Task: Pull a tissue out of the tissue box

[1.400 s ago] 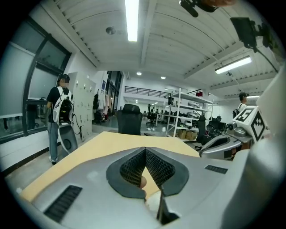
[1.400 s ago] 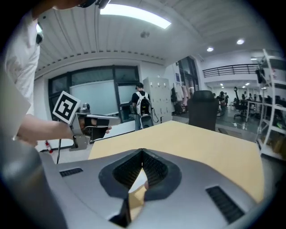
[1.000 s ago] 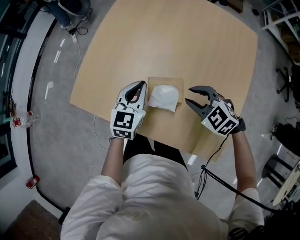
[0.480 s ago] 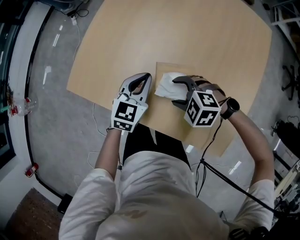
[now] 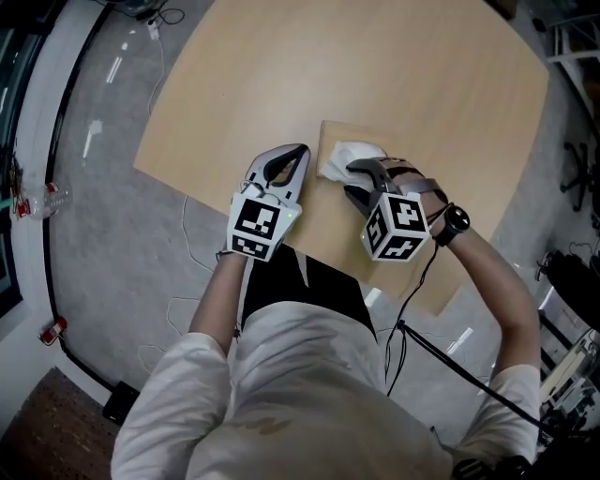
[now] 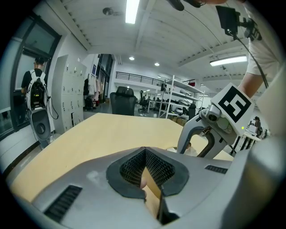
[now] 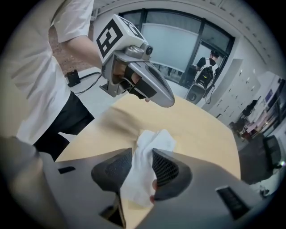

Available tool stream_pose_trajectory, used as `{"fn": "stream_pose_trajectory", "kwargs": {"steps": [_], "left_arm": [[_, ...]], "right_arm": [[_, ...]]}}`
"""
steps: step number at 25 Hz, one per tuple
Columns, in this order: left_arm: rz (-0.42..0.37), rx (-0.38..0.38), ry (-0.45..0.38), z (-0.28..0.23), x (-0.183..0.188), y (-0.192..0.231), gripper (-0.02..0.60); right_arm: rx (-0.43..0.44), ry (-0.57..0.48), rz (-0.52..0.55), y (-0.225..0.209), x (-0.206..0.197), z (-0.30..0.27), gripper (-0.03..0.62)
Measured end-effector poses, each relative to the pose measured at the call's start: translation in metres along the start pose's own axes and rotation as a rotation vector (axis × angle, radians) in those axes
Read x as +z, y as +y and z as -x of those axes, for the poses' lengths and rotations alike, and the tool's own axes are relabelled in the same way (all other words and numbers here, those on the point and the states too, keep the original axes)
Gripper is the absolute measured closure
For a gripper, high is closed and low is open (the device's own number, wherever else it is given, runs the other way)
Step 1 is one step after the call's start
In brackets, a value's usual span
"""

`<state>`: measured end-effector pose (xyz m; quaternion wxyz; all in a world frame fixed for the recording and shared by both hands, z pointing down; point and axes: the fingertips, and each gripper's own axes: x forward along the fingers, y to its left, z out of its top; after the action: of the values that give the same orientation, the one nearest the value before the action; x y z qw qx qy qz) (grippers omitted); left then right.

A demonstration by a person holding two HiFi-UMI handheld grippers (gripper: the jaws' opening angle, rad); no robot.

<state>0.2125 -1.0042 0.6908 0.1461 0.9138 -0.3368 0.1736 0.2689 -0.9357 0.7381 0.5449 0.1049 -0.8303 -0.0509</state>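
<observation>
Two tongs: left tongs (image 5: 300,152) together, right tongs (image 5: 351,179) just closed onto the tissue (image 5: 352,152) (tissue box (image 5: 329,130) mostly hidden).

tissue box (image 5: 332,131) half hidden, its side blurred

1. A pale wooden table (image 5: 281,75) stands on a grey concrete floor (image 5: 103,244) (glossy in patches).
2. Grey lockers (image 6: 67,98) line a white wall beside tall, dark-framed windows (image 7: 178,40).
3. Strip lights (image 6: 131,9) run along a ribbed white ceiling; open shelving (image 6: 181,96) stands far back.
</observation>
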Motion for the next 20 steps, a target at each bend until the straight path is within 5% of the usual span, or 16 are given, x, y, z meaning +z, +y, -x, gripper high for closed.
{"fn": "stream_pose_trajectory", "kwargs": {"steps": [6,20], "left_arm": [[-0.006,0.001,-0.029,0.004,0.020,-0.001,0.592],[-0.063,-0.016,-0.168,0.057,0.125,-0.021,0.592]], "right_arm": [[-0.076,0.004,0.011,-0.017,0.002,0.017,0.576],[-0.249,-0.049,-0.019,-0.052,0.045,0.163,0.580]]}}
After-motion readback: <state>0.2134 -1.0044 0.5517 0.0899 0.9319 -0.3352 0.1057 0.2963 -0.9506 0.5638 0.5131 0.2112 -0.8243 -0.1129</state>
